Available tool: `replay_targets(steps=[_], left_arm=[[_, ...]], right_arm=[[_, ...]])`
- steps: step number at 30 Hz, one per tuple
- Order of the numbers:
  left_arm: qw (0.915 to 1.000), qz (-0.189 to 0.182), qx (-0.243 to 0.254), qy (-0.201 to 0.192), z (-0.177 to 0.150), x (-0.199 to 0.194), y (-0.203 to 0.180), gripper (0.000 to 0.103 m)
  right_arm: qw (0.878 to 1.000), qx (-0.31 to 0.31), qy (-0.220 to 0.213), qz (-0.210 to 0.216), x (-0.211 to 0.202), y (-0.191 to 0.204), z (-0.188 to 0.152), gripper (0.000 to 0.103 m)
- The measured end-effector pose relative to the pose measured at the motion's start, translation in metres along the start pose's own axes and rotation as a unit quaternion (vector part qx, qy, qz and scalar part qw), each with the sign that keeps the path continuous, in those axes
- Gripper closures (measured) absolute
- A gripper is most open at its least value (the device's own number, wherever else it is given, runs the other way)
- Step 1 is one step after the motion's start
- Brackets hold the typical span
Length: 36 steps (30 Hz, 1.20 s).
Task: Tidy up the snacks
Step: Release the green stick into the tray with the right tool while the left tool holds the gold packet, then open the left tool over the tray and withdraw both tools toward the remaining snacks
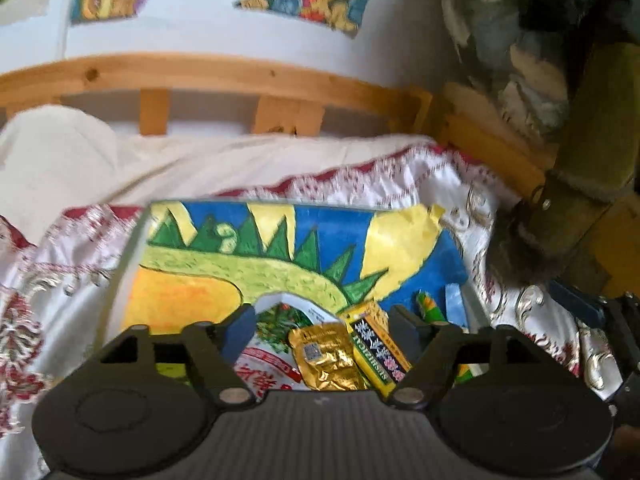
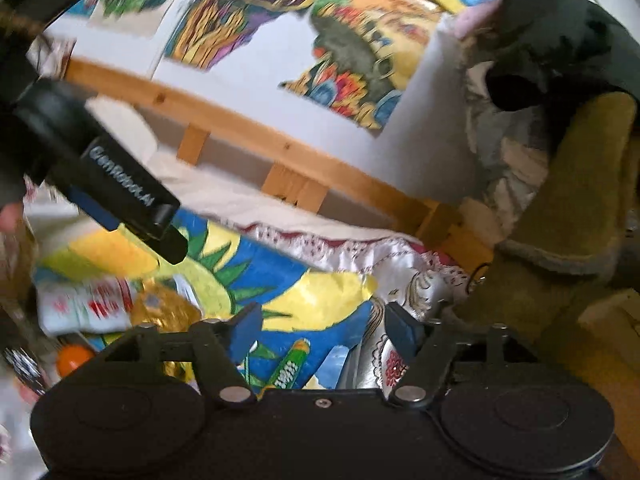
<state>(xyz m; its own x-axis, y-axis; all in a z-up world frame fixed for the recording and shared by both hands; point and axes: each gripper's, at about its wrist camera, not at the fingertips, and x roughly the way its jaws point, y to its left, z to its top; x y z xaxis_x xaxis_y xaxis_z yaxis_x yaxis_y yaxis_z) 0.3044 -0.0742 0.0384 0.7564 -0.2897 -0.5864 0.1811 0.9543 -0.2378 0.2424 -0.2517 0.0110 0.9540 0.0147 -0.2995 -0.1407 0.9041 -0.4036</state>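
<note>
Snack packets (image 1: pixel 332 356) lie on a painted dinosaur board (image 1: pixel 248 264) atop a bed; both claws, left (image 1: pixel 324 332) and right (image 2: pixel 324 330), hang apart and empty, paintings (image 2: pixel 352 52) on the wall.

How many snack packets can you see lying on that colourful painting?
4, maybe more hidden by the gripper: a white-and-red bag, a gold pouch beside it, a yellow box next, and a green stick pack apart on the right.
</note>
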Motion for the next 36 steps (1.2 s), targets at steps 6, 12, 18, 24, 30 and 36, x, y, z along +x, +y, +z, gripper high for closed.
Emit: replay_targets(steps=[6, 12, 18, 24, 30, 36], left_arm=[[0.9977, 0.010, -0.007, -0.067, -0.006, -0.055, 0.005, 0.004], [0.9925, 0.026, -0.012, -0.119, -0.027, -0.108, 0.009, 0.001], [0.9899, 0.047, -0.015, -0.133, -0.053, -0.151, 0.013, 0.001], [0.9897, 0.060, -0.019, -0.128, -0.087, -0.184, 0.022, 0.000], [0.9889, 0.083, -0.023, -0.121, -0.118, -0.207, 0.032, 0.000], [0.9902, 0.100, -0.026, -0.095, -0.145, -0.218, 0.041, 0.000]], right_arm=[[0.998, 0.052, -0.029, 0.014, -0.047, -0.010, 0.016, 0.009], [0.994, 0.094, -0.043, 0.036, -0.095, -0.015, 0.025, 0.002], [0.990, 0.119, -0.047, 0.059, -0.138, -0.013, 0.022, 0.001], [0.989, 0.119, -0.044, 0.072, -0.174, -0.003, 0.013, 0.001], [0.988, 0.126, -0.032, 0.086, -0.197, 0.007, 0.004, 0.001], [0.987, 0.130, -0.012, 0.092, -0.208, 0.016, -0.006, 0.001]])
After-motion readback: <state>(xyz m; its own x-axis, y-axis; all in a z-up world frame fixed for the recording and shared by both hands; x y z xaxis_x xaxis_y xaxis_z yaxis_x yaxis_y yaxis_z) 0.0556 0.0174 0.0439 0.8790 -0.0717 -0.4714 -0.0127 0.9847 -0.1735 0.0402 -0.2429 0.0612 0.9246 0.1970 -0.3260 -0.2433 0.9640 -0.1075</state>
